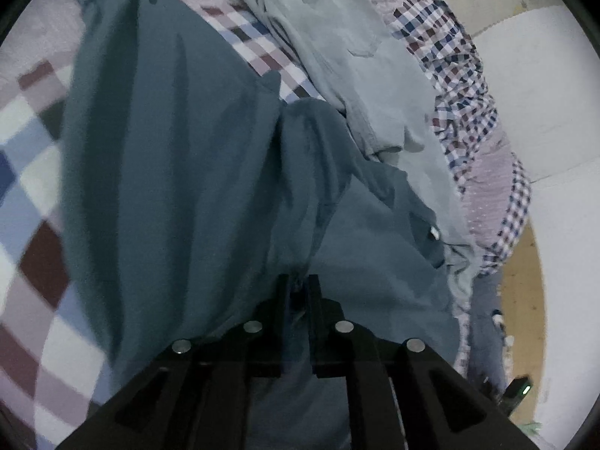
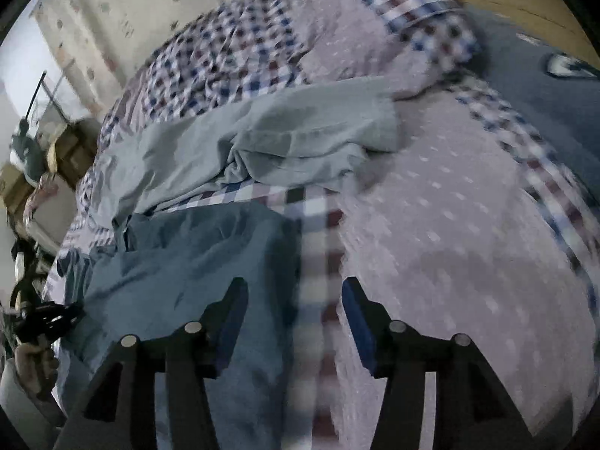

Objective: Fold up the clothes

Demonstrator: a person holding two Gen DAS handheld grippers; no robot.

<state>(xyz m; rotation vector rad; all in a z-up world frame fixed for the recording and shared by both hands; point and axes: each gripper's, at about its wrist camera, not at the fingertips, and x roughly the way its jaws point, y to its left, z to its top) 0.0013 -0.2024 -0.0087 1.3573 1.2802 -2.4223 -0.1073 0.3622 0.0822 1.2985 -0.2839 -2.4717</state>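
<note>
A teal garment (image 1: 168, 168) lies spread over the checked bedspread (image 1: 22, 172). My left gripper (image 1: 299, 292) is shut on a bunched fold of it, and creases run out from the narrow gap between the fingers. In the right wrist view my right gripper (image 2: 294, 292) stands open above the teal garment's (image 2: 180, 270) right edge. Its left finger is over the cloth, its right finger over the dotted bedspread (image 2: 450, 243), and neither grips anything. A pale grey-green garment (image 1: 356, 67) (image 2: 281, 138) lies crumpled farther back. The left gripper (image 2: 48, 315), in a hand, shows at the far left.
The bed's edge drops to a wooden floor (image 1: 521, 300), where a blue-grey mat (image 2: 543, 112) with a slipper (image 2: 570, 65) lies. Cardboard boxes (image 2: 71, 150) and clutter stand beyond the bed's left side. A white block (image 1: 532, 93) sits past the bed.
</note>
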